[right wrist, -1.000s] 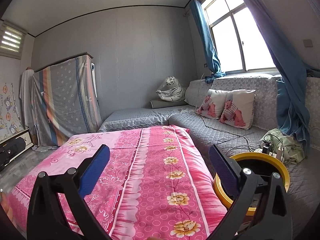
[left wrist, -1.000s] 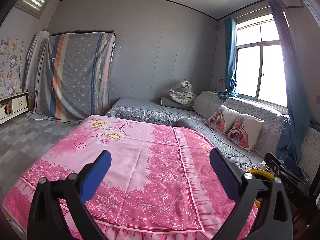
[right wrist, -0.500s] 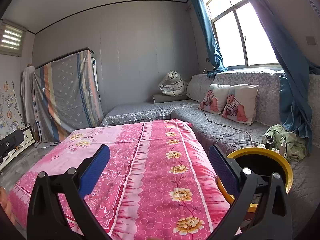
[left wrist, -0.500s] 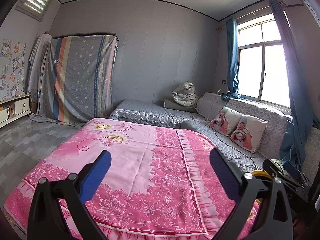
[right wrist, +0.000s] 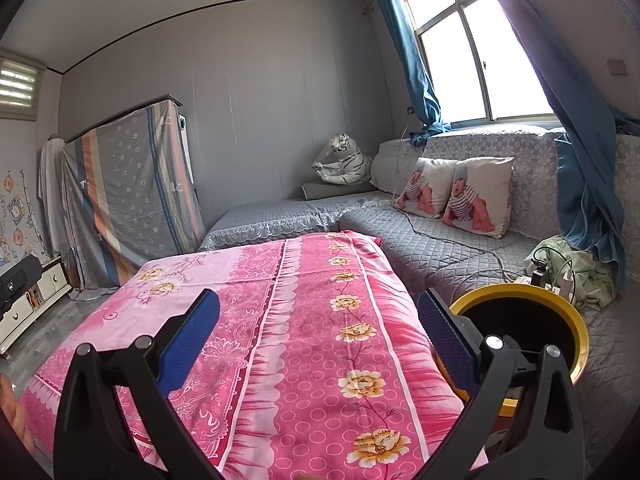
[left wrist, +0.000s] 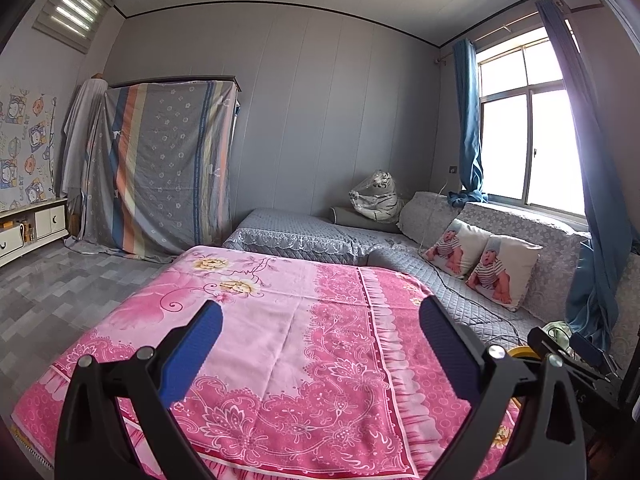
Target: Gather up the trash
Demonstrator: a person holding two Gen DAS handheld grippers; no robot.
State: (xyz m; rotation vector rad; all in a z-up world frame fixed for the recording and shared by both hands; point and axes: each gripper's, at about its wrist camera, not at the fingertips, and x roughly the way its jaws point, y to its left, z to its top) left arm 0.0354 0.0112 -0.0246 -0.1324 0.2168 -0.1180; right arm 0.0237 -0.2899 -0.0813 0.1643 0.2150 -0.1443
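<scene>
The left gripper (left wrist: pixel 320 328) hangs over the pink floral bedspread (left wrist: pixel 280 340) with its blue-padded fingers (left wrist: pixel 192 354) spread wide and nothing between them. Far off to its left, a white low cabinet (left wrist: pixel 32 228) stands against the wall. Ahead and left of it, a tall frame draped in a striped cloth (left wrist: pixel 164 168) rises from the grey floor. Straight ahead, beyond the far edge of the bedspread, lies a grey quilted platform (left wrist: pixel 304 234) with a plush white tiger (left wrist: pixel 376 196) at its back corner. To the right, two pillows printed with babies (left wrist: pixel 480 264) lean on the grey backrest under the window (left wrist: pixel 524 140). Low at its right, a sliver of the yellow-rimmed bin (left wrist: pixel 520 352) shows behind the right finger.

The right gripper (right wrist: pixel 318 326) is likewise released, empty, above the bedspread's right half (right wrist: pixel 320 320). At its far left edge, part of a hand (right wrist: pixel 10 408) shows. The tiger (right wrist: pixel 344 160) and pillows (right wrist: pixel 460 196) sit ahead and right. Just beside its right finger, partly hidden by it, stands the black bin with the yellow rim (right wrist: pixel 560 312); whether any trash lies inside cannot be told. Beyond the bin, a power strip with plugs (right wrist: pixel 544 280) and a crumpled green cloth (right wrist: pixel 588 272) rest on the grey quilt.
</scene>
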